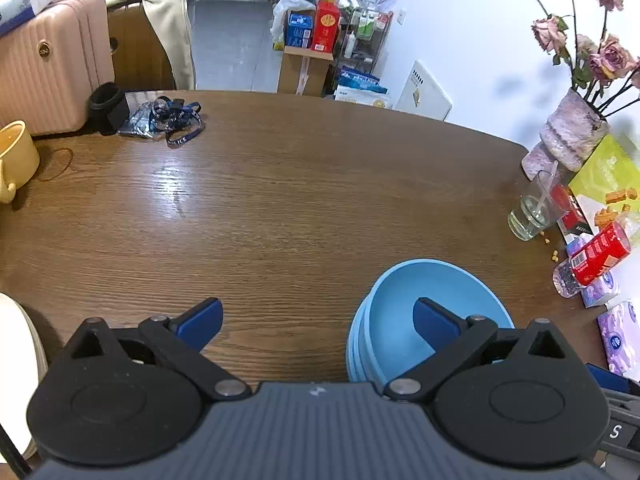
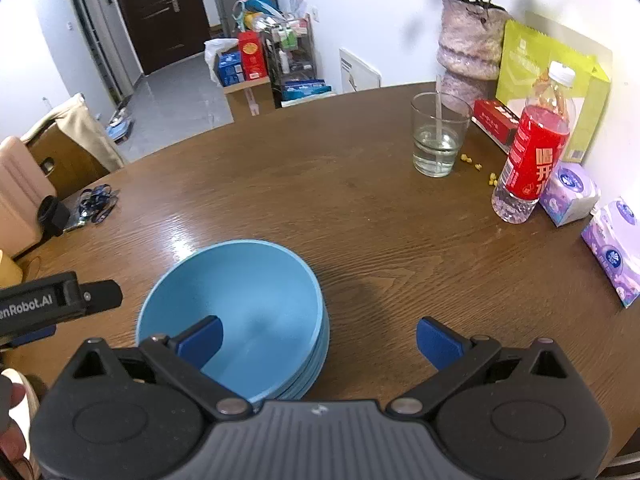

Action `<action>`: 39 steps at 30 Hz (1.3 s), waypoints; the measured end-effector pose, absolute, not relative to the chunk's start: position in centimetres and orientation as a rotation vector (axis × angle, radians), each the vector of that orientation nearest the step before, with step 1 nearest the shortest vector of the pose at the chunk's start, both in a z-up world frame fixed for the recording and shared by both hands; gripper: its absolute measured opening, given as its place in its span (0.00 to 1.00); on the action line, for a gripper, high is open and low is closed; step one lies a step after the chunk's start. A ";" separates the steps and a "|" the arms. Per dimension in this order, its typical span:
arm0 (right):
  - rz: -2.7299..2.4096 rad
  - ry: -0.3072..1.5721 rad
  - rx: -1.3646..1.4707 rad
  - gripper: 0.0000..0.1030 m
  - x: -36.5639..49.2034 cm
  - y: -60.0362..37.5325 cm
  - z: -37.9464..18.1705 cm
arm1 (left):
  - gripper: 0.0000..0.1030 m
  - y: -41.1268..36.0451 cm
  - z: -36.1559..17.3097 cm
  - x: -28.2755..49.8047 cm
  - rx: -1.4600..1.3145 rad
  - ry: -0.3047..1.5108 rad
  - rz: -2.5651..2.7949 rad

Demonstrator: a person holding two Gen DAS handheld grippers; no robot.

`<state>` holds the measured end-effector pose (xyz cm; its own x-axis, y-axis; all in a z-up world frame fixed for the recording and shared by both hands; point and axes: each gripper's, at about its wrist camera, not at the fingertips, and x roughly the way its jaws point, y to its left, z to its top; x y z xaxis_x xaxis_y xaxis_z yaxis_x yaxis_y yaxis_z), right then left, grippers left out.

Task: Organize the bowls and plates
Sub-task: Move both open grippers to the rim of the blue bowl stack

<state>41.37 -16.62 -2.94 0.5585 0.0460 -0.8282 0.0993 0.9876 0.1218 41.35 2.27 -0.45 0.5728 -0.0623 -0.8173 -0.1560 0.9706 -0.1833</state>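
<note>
a lived-in home, dining corner off an entry hall.

centred on a round wooden dining table (image 2: 360, 208) set against a white wall. on its wall side, a vase of dried roses (image 2: 468, 44), a drinking glass (image 2: 438, 136) with water, a red-labelled bottle (image 2: 534, 148), a green snack bag (image 2: 536, 76) and tissue packs (image 2: 612, 252). on the table's far left edge, a yellow mug (image 1: 14, 156) and a tangled lanyard (image 1: 176, 120), next to a pink suitcase (image 1: 52, 60) and a chair draped with a beige coat (image 1: 168, 36). beyond the table, grey tiled floor leading to a dark front door (image 2: 160, 12), plus a wire shelf cart (image 2: 290, 52) and stacked cartons (image 2: 244, 64) of household goods.
</note>
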 end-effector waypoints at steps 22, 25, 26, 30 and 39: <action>0.029 0.885 0.154 1.00 32.7 -17.9 -2.0 | 1.00 5.5 0.7 29.2 -0.262 0.810 0.015; 0.034 0.889 0.148 1.00 30.9 -18.0 -2.6 | 1.00 5.7 0.0 27.0 -0.253 0.816 0.024; 0.038 0.890 0.145 1.00 30.2 -18.0 -2.9 | 1.00 5.8 -0.2 26.3 -0.248 0.817 0.030; 0.058 0.918 0.162 1.00 28.1 -18.0 -3.9 | 1.00 5.7 -0.8 24.7 -0.242 0.829 0.031; 0.112 0.905 0.136 1.00 27.7 -16.3 -3.6 | 1.00 4.5 -0.3 23.9 -0.215 0.815 -0.001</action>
<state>27.71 -16.29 -3.61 0.6130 0.1544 -0.7748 -0.0400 0.9855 0.1647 23.89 4.50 -0.28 0.6873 -0.0830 -0.7216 -0.0817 0.9783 -0.1904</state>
